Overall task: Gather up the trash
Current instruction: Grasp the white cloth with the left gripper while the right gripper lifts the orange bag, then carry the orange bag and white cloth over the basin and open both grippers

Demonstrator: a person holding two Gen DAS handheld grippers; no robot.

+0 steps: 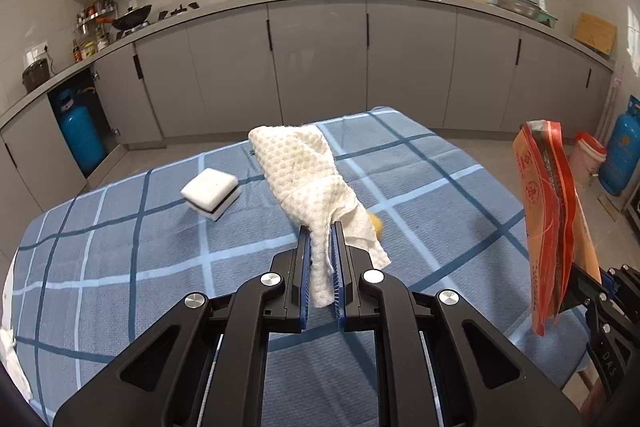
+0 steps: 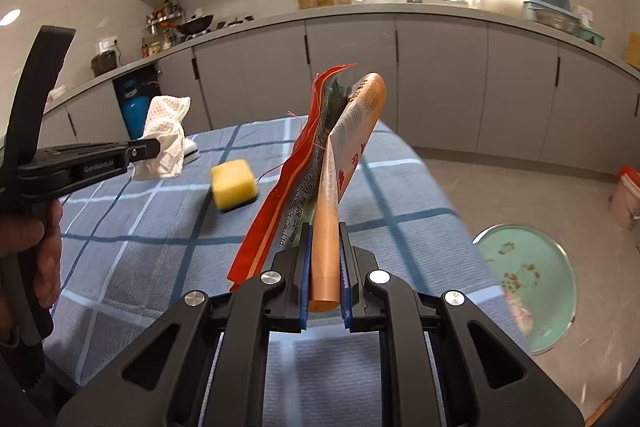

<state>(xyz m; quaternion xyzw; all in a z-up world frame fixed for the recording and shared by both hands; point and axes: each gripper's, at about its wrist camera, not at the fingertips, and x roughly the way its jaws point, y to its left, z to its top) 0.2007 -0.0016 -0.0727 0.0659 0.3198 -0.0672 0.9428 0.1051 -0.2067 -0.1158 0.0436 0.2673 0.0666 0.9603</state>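
Nearest to us, our left tool [image 1: 321, 227] is clamped narrow on a crumpled white paper towel [image 1: 308, 179], which stands up and away from the fingers above the blue checked surface [image 1: 120, 267]. Our right tool [image 2: 325, 227] grips the lower end of orange and red snack wrappers [image 2: 340, 155], held upright and leaning slightly left. In the right wrist view the left tool [image 2: 150, 149] reaches in level from the left, our hand [image 2: 36, 247] wrapped round its handle. Beyond the tools, a yellow sponge [image 2: 234, 183] and a white sponge [image 1: 211, 191] lie on the surface, apart from each other. On the floor to the right sits a green basin [image 2: 560, 287]; something pale lies in it, too blurred to identify.
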